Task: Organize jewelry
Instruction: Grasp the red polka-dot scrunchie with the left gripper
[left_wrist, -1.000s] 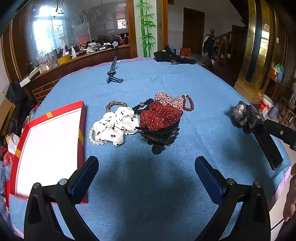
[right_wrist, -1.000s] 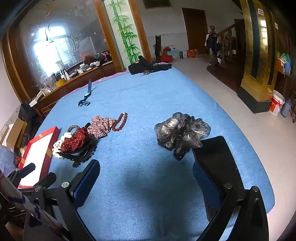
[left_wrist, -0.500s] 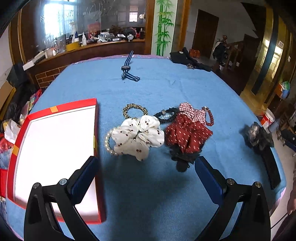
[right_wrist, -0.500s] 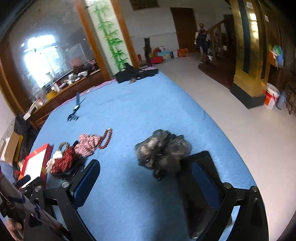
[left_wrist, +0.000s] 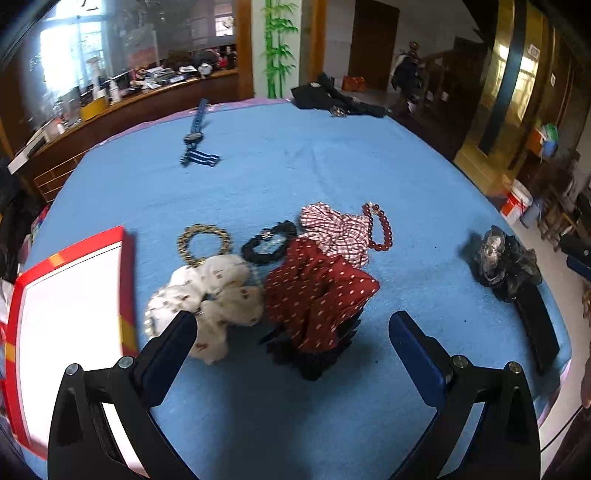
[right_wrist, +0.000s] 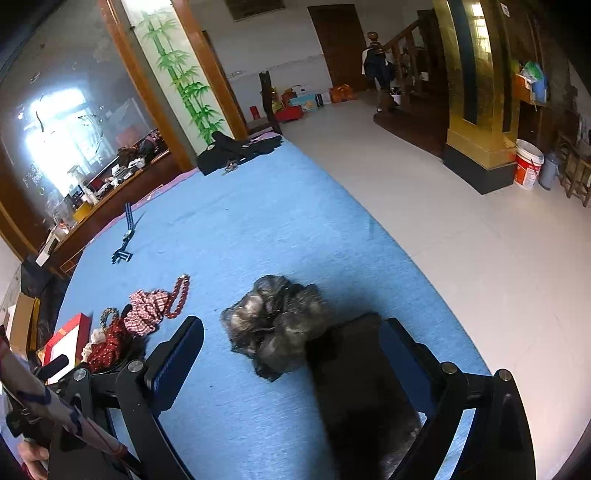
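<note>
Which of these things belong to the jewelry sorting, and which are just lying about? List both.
Job:
red-rimmed box
white scrunchie
red dotted scrunchie
plaid scrunchie
red bead bracelet
gold bracelet
black bracelet
grey-black scrunchie

Lying about:
black garment at the far edge
striped strap
white bucket on the floor

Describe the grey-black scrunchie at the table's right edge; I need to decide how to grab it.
The grey-black scrunchie is a puffy ring of sheer, shiny ruffled fabric, silver-grey mixed with black, bunched into loose folds. It lies flat on the blue tablecloth, apart from the main pile, near the table's right edge. Its near side touches or overlaps a flat black rectangular object. The right gripper is open, hovering just before it, not touching it. In the left wrist view it looks the same.
</note>
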